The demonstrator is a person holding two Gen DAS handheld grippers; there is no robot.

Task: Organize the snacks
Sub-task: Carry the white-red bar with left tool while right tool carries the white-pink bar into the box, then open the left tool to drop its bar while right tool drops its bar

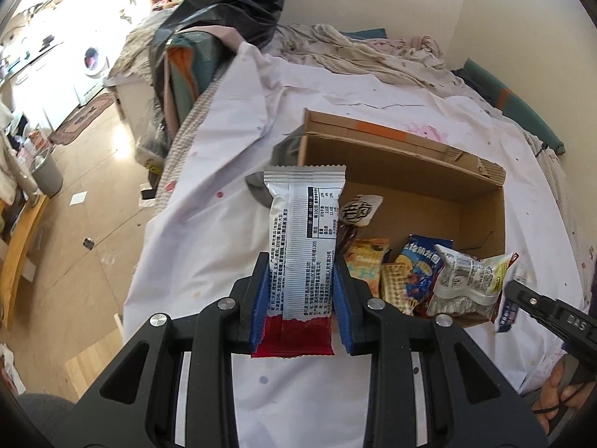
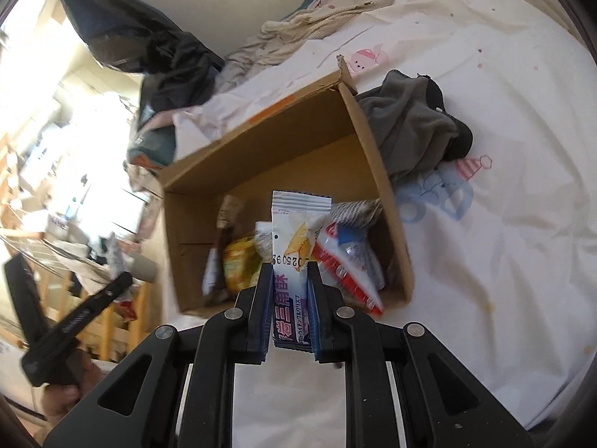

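Snacks (image 1: 418, 276) fill the cardboard box (image 1: 481, 205) — above it, left gripper (image 1: 302, 280) clamps a silver-red packet (image 1: 302, 246), right gripper (image 2: 290, 291) a purple-white packet (image 2: 293, 261).

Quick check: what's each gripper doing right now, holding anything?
Left gripper: shut on a silver-and-red packet.
Right gripper: shut on a white-and-purple packet.

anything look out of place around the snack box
Yes: a crumpled grey garment lies bunched against the cardboard box on the bed sheet, unrelated to the snacks. The box's back flap also looks torn and ragged along its edge.
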